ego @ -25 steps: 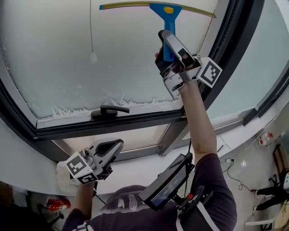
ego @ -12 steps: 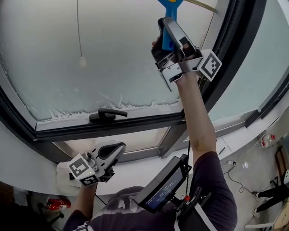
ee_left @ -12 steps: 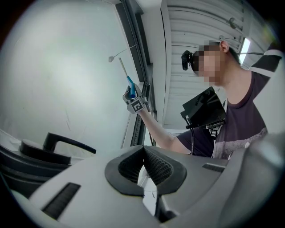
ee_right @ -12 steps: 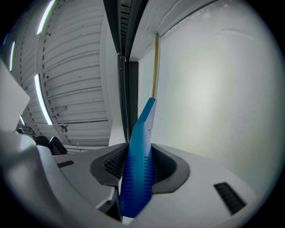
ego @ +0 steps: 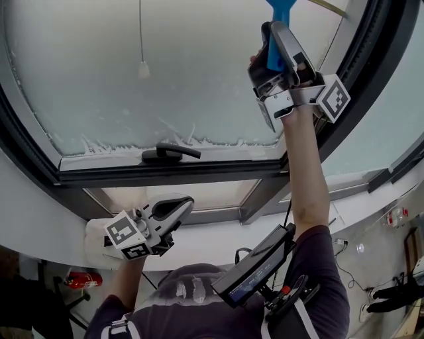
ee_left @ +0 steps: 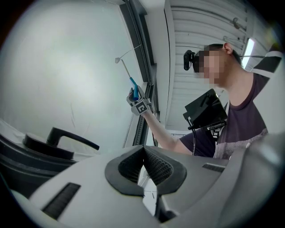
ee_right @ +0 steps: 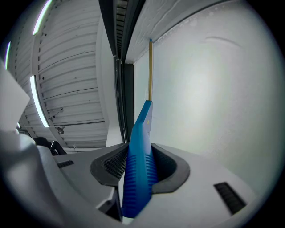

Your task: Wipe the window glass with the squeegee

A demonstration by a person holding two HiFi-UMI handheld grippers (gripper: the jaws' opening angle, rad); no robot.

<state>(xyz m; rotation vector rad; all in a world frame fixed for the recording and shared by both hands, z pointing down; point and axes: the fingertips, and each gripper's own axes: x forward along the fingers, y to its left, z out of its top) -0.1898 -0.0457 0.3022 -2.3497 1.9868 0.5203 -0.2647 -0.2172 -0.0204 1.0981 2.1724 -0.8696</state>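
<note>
Since a second ago the right gripper (ego: 274, 58) has climbed the pane. It has carried the blue plastic squeegee (ego: 278, 14), with its yellow-edged blade, far towards 12 o'clock. In the head view only the handle and one blade tip now show, at about 1 o'clock. The left gripper (ego: 177, 206) has barely shifted at 7 o'clock.

We see the right gripper's jaws clamped on the ribbed lower end of the squeegee's handle. The blade lies against the frosted window glass (ego: 199, 73), close to the dark window frame (ego: 361, 73). The left gripper's jaws are closed together on nothing, held below the black lever window handle (ego: 169, 153). A thin pull cord (ego: 141, 46) hangs at 11 o'clock.

We judge the squeegee light and stiff in the handle, with a soft blade edge that needs even pressure. On smooth glass it could skate sideways. The ribbed grip looks like the right place to hold, low enough for leverage. We would keep the clamp firm so the handle does not twist between the pads.
</note>
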